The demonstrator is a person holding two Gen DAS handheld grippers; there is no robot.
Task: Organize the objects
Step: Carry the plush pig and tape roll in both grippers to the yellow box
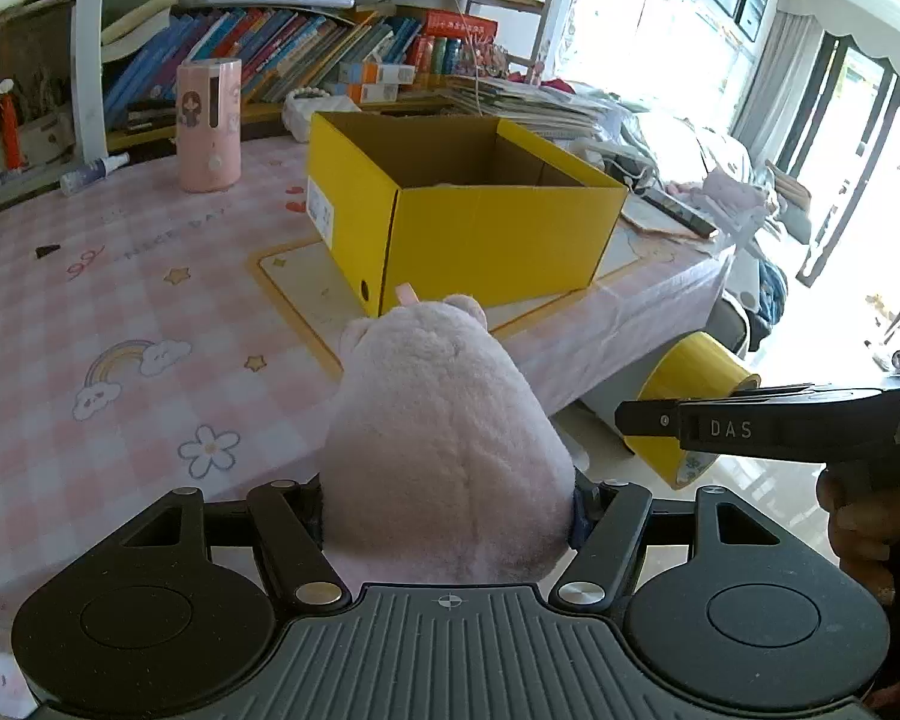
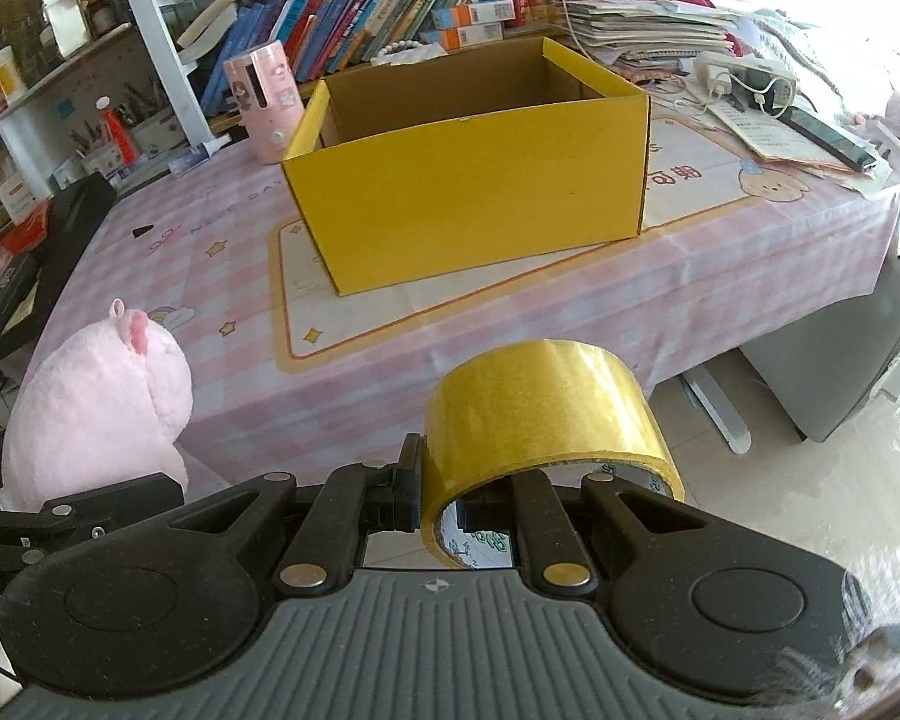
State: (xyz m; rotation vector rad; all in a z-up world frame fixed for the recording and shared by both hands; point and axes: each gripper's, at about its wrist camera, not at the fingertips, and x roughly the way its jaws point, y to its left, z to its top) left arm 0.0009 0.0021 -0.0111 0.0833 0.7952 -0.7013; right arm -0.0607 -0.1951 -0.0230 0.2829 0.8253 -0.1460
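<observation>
Pink checked tablecloth, bookshelf behind, left claw pinching plush toy, right claw clamping tape roll

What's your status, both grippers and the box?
Left gripper shut on pink plush toy. Right gripper shut on yellow tape roll. Open yellow cardboard box ahead, path clear.
</observation>
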